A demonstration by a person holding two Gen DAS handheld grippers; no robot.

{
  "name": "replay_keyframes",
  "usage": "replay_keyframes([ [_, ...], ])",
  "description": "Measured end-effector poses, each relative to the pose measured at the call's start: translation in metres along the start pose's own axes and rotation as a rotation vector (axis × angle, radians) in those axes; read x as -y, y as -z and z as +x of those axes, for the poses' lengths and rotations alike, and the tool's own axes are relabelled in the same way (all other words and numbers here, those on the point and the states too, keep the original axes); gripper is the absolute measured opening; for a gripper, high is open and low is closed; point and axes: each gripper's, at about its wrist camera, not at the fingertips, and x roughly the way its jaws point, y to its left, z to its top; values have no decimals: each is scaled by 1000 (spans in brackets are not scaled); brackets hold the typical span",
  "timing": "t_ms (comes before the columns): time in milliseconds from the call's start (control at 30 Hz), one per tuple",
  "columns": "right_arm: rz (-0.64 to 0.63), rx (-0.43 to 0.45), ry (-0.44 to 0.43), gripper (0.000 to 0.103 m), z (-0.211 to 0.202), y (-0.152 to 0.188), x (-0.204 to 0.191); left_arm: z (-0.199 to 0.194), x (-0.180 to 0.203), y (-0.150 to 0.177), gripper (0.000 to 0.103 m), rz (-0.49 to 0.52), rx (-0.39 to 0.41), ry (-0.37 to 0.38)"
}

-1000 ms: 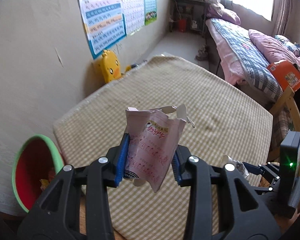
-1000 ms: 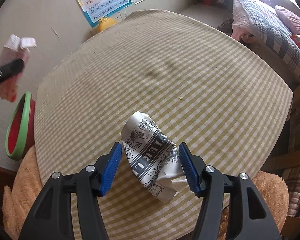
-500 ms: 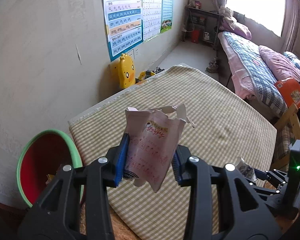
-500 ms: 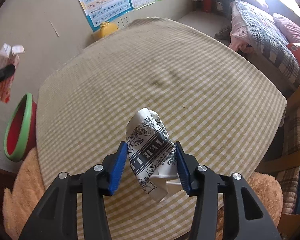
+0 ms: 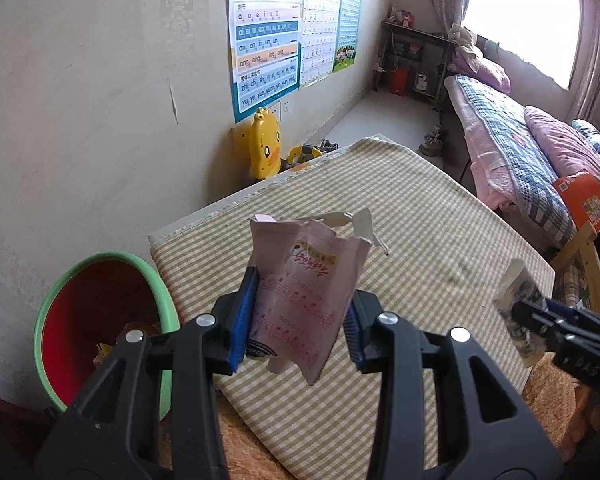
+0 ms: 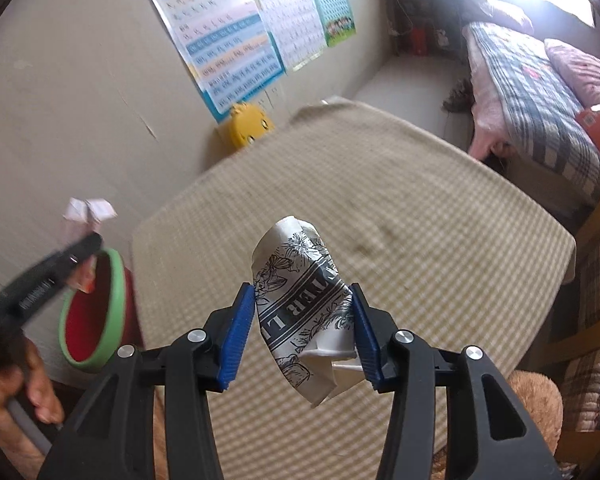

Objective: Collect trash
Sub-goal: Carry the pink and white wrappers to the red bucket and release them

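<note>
Two grippers, two bits of trash, one bin. The left gripper (image 5: 298, 320) has its blue ribbed pads clamped on a crumpled pink wrapper (image 5: 306, 292), a thin torn-open pouch with red music-note print and a ragged white top edge, held up in the air above the near left corner of the table (image 5: 440, 240). The right gripper (image 6: 304, 330) is squeezing a crushed paper cup (image 6: 306, 308), white with black floral drawings and a dark lettered band, flattened and creased, also off the table. The table wears a soft yellow-and-white checked cloth. On the left, just beside the table, sits a round bin (image 5: 100, 320), red inside with a green rim and some scraps in the bottom. One yellow duck-shaped toy (image 5: 265, 148) stands against the far wall.
</note>
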Motion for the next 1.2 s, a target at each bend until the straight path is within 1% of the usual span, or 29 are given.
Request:
replay_keyframes([
  [133, -20, 13, -22, 45, -3, -7, -12, 0, -5, 2, 37, -7, -3, -2],
  [333, -35, 15, -34, 45, -4, -7, -24, 1, -13, 2, 37, -18, -4, -8],
  [633, -53, -3, -40, 45, 2, -6, -32, 2, -25, 3, 37, -44, -4, -20],
  [833, -77, -18, -52, 45, 8, -7, -43, 2, -36, 5, 37, -64, -3, -32],
  [1200, -156, -46, -98, 46, 25, -10, -81, 3, -74, 15, 37, -116, -16, -86],
])
